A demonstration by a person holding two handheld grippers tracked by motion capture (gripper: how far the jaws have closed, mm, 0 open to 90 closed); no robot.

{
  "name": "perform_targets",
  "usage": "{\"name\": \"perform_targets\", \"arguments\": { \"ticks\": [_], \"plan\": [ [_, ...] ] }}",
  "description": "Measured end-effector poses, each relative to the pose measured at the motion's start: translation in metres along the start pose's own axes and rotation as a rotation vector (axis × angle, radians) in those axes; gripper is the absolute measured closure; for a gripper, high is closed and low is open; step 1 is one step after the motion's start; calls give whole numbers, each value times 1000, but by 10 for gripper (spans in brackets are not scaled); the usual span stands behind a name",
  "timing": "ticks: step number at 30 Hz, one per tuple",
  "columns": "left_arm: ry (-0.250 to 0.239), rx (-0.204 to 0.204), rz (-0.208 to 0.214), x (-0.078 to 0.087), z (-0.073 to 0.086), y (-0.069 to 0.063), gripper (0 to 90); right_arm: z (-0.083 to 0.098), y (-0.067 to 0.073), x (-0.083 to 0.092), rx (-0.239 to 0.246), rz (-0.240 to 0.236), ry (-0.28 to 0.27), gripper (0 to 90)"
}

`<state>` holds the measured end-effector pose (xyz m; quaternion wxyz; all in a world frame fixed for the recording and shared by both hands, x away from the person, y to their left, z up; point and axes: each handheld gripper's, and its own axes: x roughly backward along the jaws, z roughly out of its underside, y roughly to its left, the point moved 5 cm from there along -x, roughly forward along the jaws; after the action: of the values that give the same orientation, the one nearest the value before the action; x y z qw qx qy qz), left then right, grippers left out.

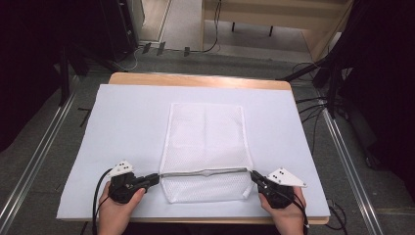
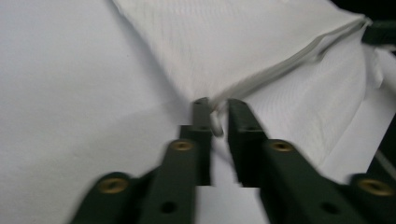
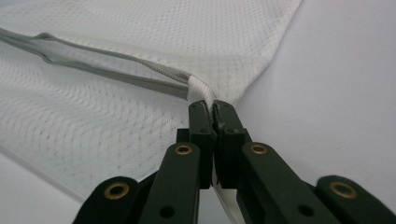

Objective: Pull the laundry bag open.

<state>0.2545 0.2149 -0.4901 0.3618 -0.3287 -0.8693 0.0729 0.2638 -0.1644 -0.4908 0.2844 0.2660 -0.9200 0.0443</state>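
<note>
Both hands come in from the near edge of the surface (image 1: pixel 122 78), each wrapped around a tool lying low and nearly level, the two pointing inward at each other across a white mesh bag (image 1: pixel 205 132). The left tool (image 1: pixel 155 178) sits at the bag's left edge, where its zipper line (image 1: pixel 205 172) begins; in the left gripper view (image 2: pixel 215 112) its jaws stand slightly parted, with a small bit of the bag's edge between them, not pressed. The right tool (image 1: pixel 254 175) meets the other end of that line, and in the right gripper view (image 3: pixel 213 109) its jaws are pressed together, pinching the bag's corner fabric. The bag lies flat in the middle of a white sheet (image 1: pixel 127 127) that covers most of the wooden surface. Beyond it lies grey floor with cables (image 1: pixel 313 105), metal rails (image 1: pixel 39 156) at either side, and light wooden furniture (image 1: pixel 274 14) at the back.
</note>
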Motion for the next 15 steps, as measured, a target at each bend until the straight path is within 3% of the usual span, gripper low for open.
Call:
{"name": "perform_targets", "arguments": {
  "ticks": [1,5,6,7,8,10,15],
  "plan": [
    [-31,8,-13,3,0,2,647,0,1,0,9,-12,-6,887],
    [-81,-12,-54,10,-3,3,457,1,2,-2,10,-22,-4,870],
    [-121,-10,-61,14,-6,4,415,2,0,-4,1,-19,-8,753],
    [-121,-10,-61,14,-6,4,382,2,0,-4,1,-19,-8,753],
    [-158,-16,-74,18,-9,5,333,3,-2,-6,-8,-18,-5,638],
    [-183,-19,-94,22,-11,7,255,2,-5,-5,-23,-9,-11,544],
    [-177,-4,-108,26,-12,17,95,-2,-17,1,-84,-25,-39,385]
  ]
}}
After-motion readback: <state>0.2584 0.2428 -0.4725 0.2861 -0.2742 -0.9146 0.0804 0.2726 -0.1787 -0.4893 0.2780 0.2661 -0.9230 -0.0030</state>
